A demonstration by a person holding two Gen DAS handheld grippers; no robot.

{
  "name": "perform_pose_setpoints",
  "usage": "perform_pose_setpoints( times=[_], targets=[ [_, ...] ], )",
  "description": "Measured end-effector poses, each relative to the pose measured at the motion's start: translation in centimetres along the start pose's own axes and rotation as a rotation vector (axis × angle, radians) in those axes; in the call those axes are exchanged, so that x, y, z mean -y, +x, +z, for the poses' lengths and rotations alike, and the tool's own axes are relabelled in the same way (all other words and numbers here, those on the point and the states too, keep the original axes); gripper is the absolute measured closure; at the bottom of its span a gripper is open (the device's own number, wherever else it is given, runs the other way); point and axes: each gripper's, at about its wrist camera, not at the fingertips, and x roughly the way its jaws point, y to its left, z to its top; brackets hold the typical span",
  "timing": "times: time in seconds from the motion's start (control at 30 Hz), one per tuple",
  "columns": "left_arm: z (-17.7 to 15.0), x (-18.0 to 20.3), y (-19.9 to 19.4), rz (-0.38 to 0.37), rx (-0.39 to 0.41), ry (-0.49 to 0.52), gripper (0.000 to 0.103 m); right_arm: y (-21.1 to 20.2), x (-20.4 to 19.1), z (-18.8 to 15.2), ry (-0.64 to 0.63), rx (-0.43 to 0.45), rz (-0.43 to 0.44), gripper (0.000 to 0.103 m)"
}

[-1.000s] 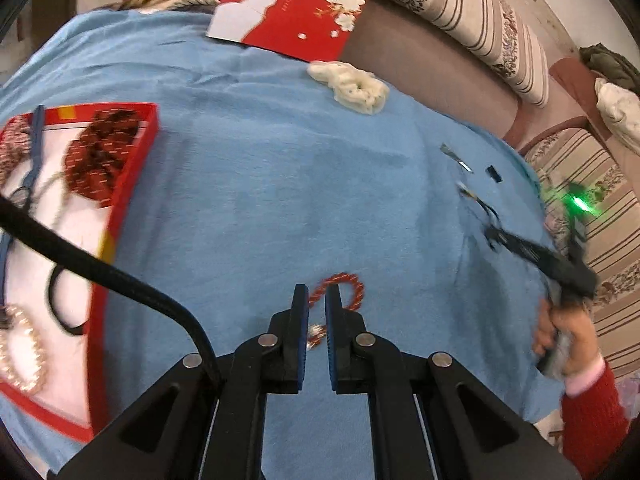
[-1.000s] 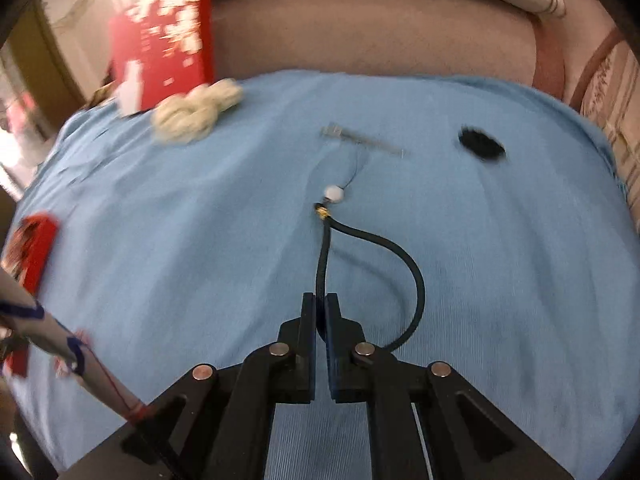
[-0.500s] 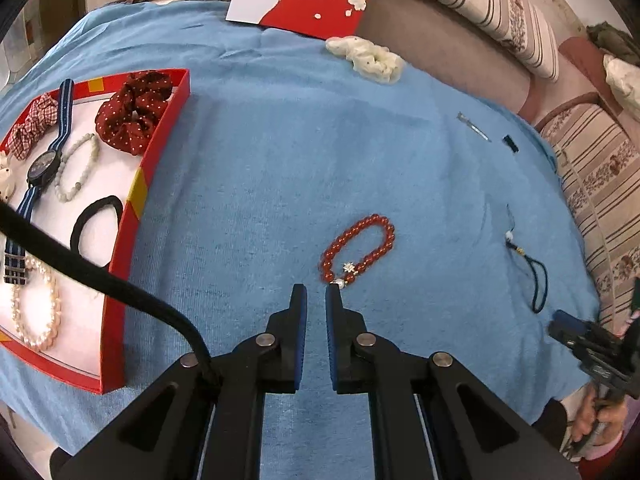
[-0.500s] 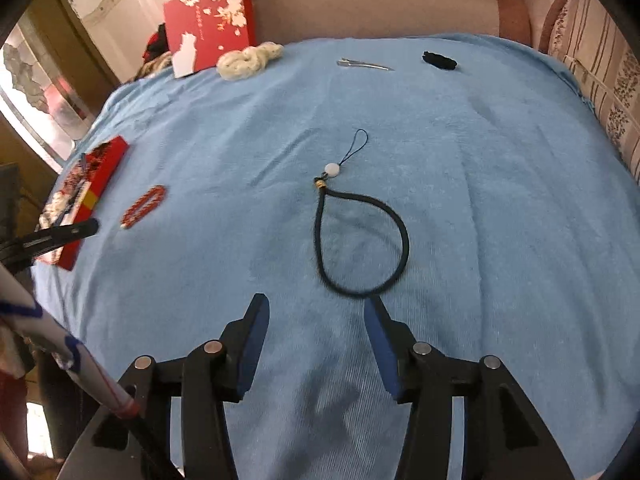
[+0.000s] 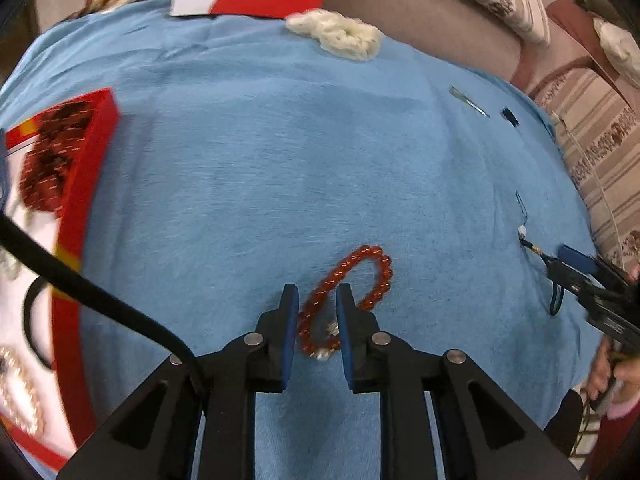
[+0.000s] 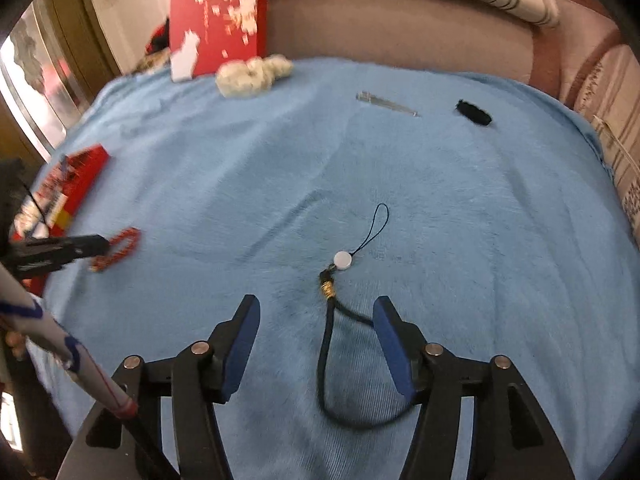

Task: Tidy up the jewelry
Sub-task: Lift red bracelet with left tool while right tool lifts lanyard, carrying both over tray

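Blue blanket (image 5: pixel 280 168): left tool (image 5: pixel 317 304) opening astride red bead bracelet (image 5: pixel 360 276); right tool (image 6: pixel 316 316) opening astride black cord strap (image 6: pixel 332 360).

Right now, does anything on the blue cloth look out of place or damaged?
Nothing looks damaged. Loose pieces lie outside the red tray: red bead bracelet, black cord charm, silver hair clip, small black piece, cream scrunchie.
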Motion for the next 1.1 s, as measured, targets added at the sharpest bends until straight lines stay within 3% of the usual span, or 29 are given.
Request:
perform_pose_setpoints(
  times=[0.17, 0.23, 0.27, 0.3, 0.33, 0.37, 0.53, 0.8, 1.0, 1.1],
  targets=[
    [0.1, 1.3, 0.9, 0.010, 0.010, 0.069, 0.079, 1.9, 0.3, -0.4, -0.012, -0.038, -0.019, 0.041],
    [-0.1, 1.9, 1.2, 0.036, 0.016, 0.099, 0.079, 2.0, 0.4, -0.9, -0.010, -0.044, -0.021, 0.053],
    [-0.2, 2.2, 1.4, 0.054, 0.020, 0.120, 0.080, 2.0, 0.4, -1.2, -0.013, -0.043, -0.031, 0.064],
    [-0.4, 2.5, 1.4, 0.070, 0.026, 0.140, 0.084, 1.8, 0.3, -1.4, -0.016, -0.036, -0.038, 0.074],
    [-0.5, 2.7, 1.4, 0.064, 0.026, 0.148, 0.096, 1.6, 0.4, -1.5, -0.014, -0.032, -0.035, 0.084],
    [-0.6, 2.7, 1.2, 0.032, 0.021, 0.135, 0.096, 1.4, 0.4, -1.7, -0.006, -0.032, -0.026, 0.096],
    [-0.9, 1.7, -1.4, -0.030, 0.065, 0.059, 0.096, -0.8, 0.4, -1.9, 0.033, 0.012, -0.001, 0.097],
    [-2.2, -0.9, -11.7, -0.125, 0.210, -0.007, 0.096, -6.2, -1.8, -1.0, 0.060, 0.124, 0.078, 0.097],
    [-3.1, -5.3, -17.7, -0.099, 0.263, -0.072, 0.096, -8.8, -5.8, -0.3, 0.022, 0.173, 0.143, 0.097],
    [-3.7, -8.4, -19.8, -0.030, 0.285, -0.107, 0.096, -9.4, -8.5, 0.4, -0.005, 0.182, 0.188, 0.097]
  ],
)
